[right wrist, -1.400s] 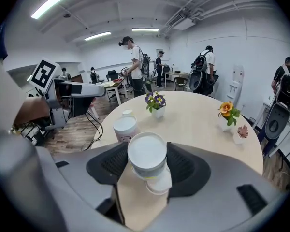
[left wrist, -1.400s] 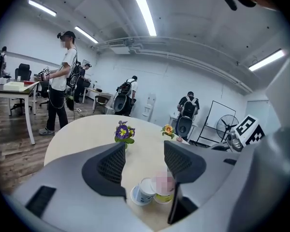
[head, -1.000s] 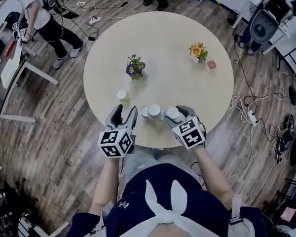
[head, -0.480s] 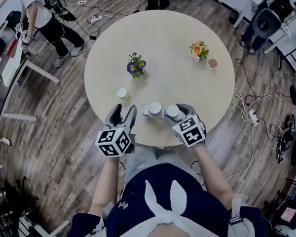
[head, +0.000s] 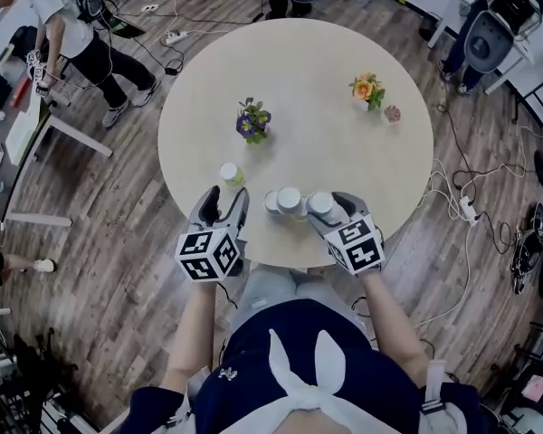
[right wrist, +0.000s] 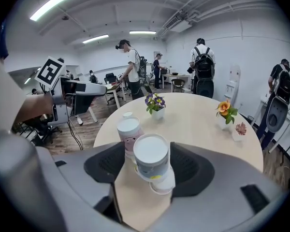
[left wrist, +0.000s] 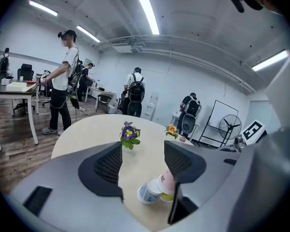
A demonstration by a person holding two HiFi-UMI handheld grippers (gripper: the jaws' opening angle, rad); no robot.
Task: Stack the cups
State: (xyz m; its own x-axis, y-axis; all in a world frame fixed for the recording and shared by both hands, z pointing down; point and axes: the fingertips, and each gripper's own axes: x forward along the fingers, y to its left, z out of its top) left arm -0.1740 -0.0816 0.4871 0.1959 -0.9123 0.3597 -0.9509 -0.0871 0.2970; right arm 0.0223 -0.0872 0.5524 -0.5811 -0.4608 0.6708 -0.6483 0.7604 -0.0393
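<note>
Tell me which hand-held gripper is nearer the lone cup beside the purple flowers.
Left. The left hand-held gripper sits just short of the lone cup, apart from it. The right hand-held gripper is farther right, its jaws just opening around a cup in the cluster.

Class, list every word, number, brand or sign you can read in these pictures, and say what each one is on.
No text here can be read.
Pink cup: printed design, too blurred to read.
Grey-blue cup: small yellow patch, too small to read.
Left marker cube, right marker cube: black-and-white square patterns only, no letters or numbers.
</note>
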